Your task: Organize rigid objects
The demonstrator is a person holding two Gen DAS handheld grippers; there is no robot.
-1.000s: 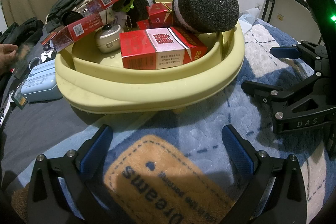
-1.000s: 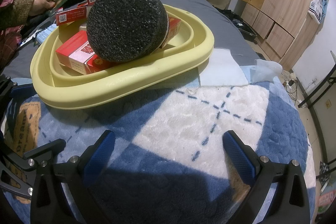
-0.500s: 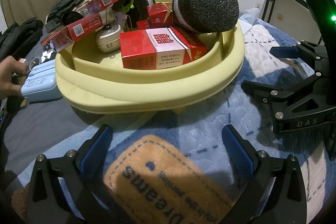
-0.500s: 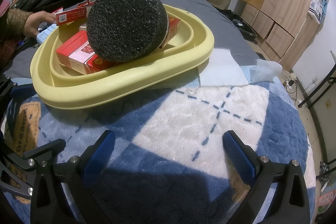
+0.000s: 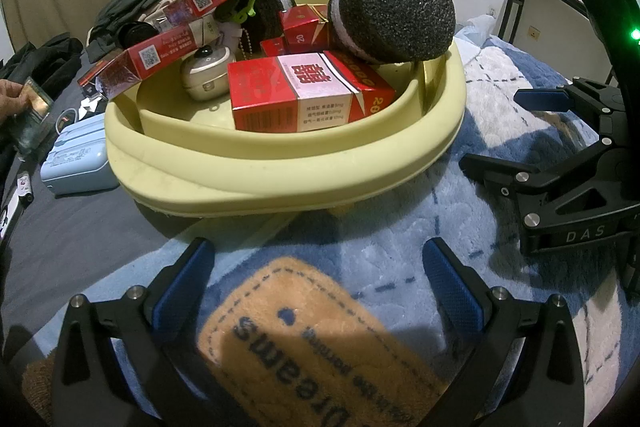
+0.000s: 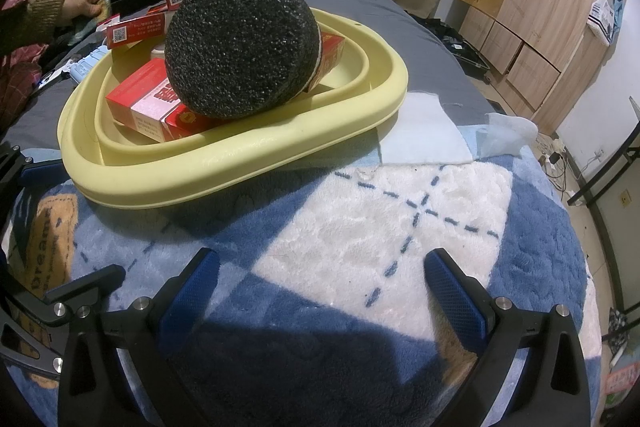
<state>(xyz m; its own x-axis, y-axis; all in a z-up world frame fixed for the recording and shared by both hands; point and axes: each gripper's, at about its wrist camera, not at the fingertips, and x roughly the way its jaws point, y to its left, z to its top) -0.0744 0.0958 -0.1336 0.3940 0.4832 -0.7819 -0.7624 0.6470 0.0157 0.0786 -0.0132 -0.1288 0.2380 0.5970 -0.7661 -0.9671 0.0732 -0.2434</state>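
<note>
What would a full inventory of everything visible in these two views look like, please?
basin: 1, pale yellow, on the blanket, holding the items.
cigarette boxes: at least 5, red, in the basin; two long ones lean over its left rim.
foam cylinders: 2, black with white band, in the basin; large one at right, smaller at back.
round case: 1, cream, in the basin, back left.
blue case: 1, light blue, on the grey sheet left of the basin.
blanket: 1, blue and white, under the basin.
tissue: 1, white, right of the basin.
hand: 1, far left, holding a small packet.
left gripper: open, empty.
right gripper: open, empty.
</note>
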